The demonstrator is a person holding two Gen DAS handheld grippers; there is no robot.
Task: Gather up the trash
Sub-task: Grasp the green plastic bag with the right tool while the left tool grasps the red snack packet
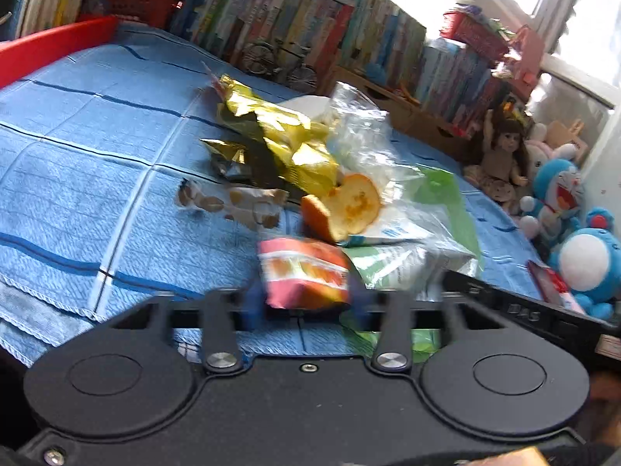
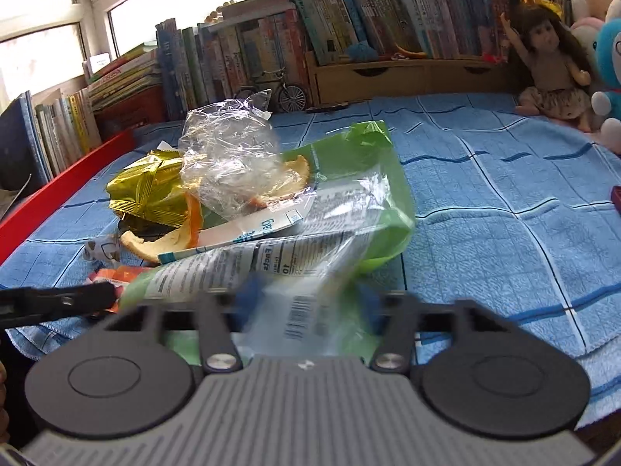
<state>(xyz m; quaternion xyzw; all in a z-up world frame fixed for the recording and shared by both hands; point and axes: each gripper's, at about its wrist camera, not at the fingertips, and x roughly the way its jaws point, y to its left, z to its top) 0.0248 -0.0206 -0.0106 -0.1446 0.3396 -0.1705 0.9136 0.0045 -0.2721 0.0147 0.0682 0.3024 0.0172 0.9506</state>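
Left wrist view is showing the left gripper (image 1: 306, 303) clamping a small red and orange snack wrapper (image 1: 304, 273), so those jaws are sitting narrow with the packet pinched between the blue pads. My guess is it's being lifted off the pile, since the wrapper is sticking up out of the jaws rather than lying flat.

The rest of the trash is heaped together on the blue checked towel (image 1: 97, 163) covering the worktop: a crumpled gold foil wrapper (image 1: 279, 136), a piece of orange peel (image 1: 345, 204), a brown and white printed wrapper (image 1: 236, 202), and a crinkled clear plastic bag (image 2: 229, 159) resting on top of the heap. Everything bunched in one spot probably makes it easier to grab piece by piece.

Over in the right wrist view, the right gripper (image 2: 306, 303) is closing on the near end of a big green and clear plastic package with a barcode (image 2: 310, 256). The film is running right between the blue pads, and the jaws are looking fairly narrow, so I'd say it's gripping the package, though blur is making the contact hard to read.

Books and a doll (image 2: 551, 66) are lining the back edge, well apart from the pile, so nothing there is getting in the way.
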